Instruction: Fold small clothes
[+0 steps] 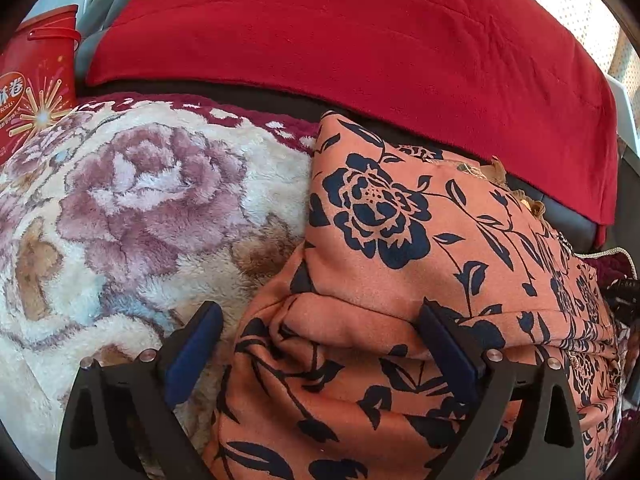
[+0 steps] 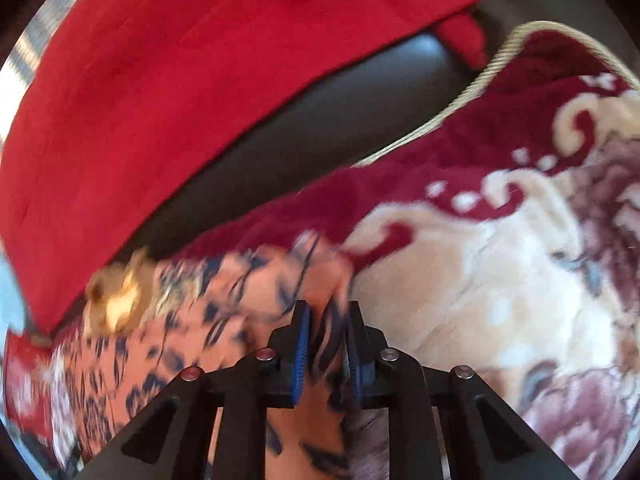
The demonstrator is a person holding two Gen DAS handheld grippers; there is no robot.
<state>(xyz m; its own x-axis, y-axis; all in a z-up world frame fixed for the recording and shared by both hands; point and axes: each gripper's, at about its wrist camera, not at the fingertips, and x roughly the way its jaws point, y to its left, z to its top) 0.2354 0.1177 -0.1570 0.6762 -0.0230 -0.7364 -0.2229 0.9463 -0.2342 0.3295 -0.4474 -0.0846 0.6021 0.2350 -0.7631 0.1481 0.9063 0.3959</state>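
An orange garment with a dark blue flower print [image 1: 400, 248] lies bunched on a plush floral blanket [image 1: 132, 208]. My left gripper [image 1: 320, 320] stands wide open above the garment's folded lower edge; one blue pad is over the blanket, the other over the cloth, and neither presses on it. In the right wrist view the picture is blurred. There my right gripper [image 2: 327, 320] has its blue pads close together with a fold of the orange garment [image 2: 224, 292] pinched between them. The cloth trails off to the left from that grip.
A red cloth [image 1: 352, 32] covers a dark leather seat [image 2: 304, 120] behind the blanket. A red tin with gold print [image 1: 36, 92] stands at the far left. The blanket's corded border [image 2: 452, 112] curls up at the right.
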